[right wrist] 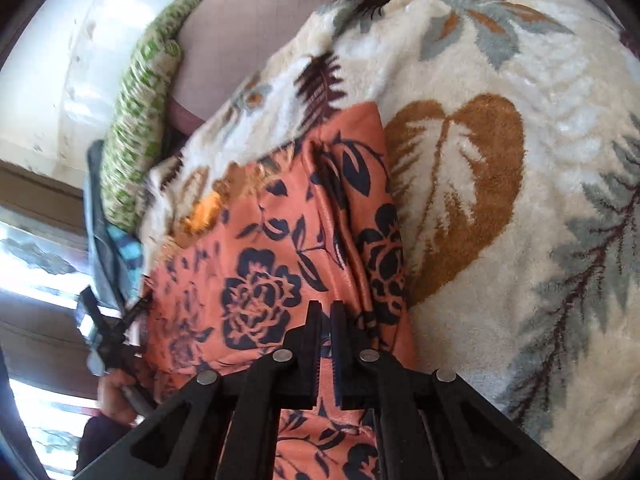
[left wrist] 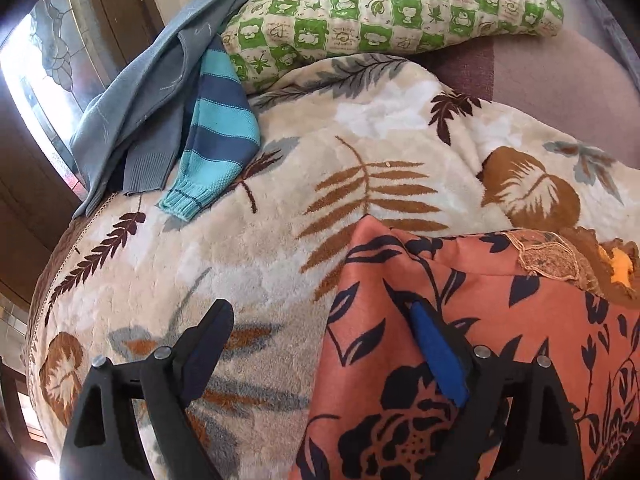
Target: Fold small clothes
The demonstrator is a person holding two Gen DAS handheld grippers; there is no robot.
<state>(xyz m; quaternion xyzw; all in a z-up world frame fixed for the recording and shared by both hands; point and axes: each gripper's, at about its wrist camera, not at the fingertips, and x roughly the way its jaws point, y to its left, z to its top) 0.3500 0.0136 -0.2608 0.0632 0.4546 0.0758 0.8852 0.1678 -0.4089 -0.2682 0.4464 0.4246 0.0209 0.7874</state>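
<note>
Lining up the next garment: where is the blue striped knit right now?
In the left wrist view the blue striped knit lies upper left on the leaf-print blanket, beside the grey sweater and just below the green checked pillow.

In the left wrist view, bare cream leaf-print blanket [left wrist: 280,240] fills the centre and lower left, open for passage. The orange floral garment [left wrist: 500,340] covers the lower right. Grey and striped sweaters [left wrist: 180,120] block the upper left; a green checked pillow [left wrist: 380,12] bars the top.
</note>
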